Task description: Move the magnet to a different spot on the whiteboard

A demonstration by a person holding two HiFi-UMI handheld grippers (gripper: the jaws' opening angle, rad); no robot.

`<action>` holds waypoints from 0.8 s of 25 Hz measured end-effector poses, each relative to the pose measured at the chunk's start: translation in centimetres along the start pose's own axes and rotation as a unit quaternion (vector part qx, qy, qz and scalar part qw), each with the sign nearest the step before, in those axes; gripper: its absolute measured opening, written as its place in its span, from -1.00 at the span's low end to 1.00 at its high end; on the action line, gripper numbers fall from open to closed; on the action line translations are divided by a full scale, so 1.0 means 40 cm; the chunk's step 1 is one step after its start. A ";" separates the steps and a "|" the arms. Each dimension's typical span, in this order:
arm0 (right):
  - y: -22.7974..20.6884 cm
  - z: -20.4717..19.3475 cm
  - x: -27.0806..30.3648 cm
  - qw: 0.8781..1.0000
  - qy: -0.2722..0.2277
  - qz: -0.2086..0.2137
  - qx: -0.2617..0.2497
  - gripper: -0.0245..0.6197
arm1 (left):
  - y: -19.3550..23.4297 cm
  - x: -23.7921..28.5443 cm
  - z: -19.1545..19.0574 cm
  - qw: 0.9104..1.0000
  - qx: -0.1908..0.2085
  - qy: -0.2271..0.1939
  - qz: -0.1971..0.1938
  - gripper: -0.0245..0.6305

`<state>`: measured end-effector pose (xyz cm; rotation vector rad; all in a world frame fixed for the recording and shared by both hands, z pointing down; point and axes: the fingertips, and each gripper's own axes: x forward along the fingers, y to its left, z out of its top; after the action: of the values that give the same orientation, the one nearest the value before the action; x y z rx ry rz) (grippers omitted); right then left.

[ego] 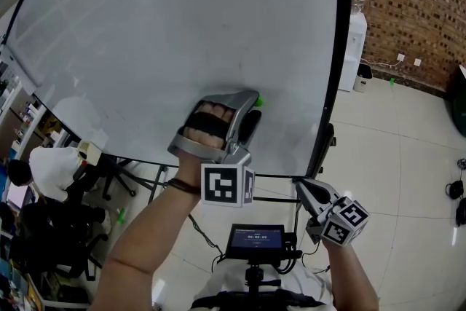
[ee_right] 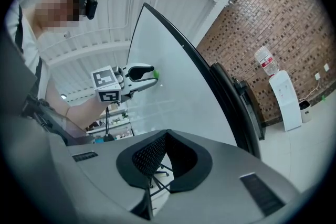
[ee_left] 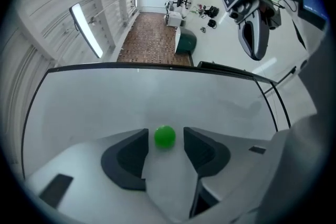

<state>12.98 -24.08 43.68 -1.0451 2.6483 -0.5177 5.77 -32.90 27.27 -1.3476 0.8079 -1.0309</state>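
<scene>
Since the left gripper point(ee_left: 165, 139) is lined up but not clamped, squeeze evenly and square to the whiteboard point(ee_left: 157, 97)
Its jaws stand apart with the green magnet point(ee_left: 165, 136) right between the tips, low on the board, neither pad pressing it. The right gripper point(ee_right: 164, 136) hangs closed and empty, well apart.
</scene>
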 end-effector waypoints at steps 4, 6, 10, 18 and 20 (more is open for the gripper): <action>-0.006 0.001 0.000 1.000 0.000 -0.002 0.002 -0.82 | -0.002 0.010 0.009 1.000 0.022 -0.002 -0.001 -0.32; -0.008 0.007 -0.003 1.000 -0.001 -0.004 0.002 -0.82 | -0.002 0.012 0.013 1.000 0.024 -0.001 0.000 -0.36; -0.015 0.012 -0.017 1.000 -0.003 -0.007 0.005 -0.82 | 0.000 0.016 0.016 1.000 0.022 0.008 0.004 -0.41; -0.025 0.024 -0.041 1.000 -0.009 -0.013 0.007 -0.82 | 0.009 0.016 0.019 1.000 0.009 0.018 0.011 -0.49; -0.029 0.027 -0.046 1.000 -0.008 -0.015 0.007 -0.82 | 0.013 0.019 0.016 1.000 0.003 0.022 0.017 -0.49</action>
<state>15.35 -23.85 43.36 -1.0826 2.6146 -0.5314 6.71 -33.37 26.89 -1.3057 0.8569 -1.0387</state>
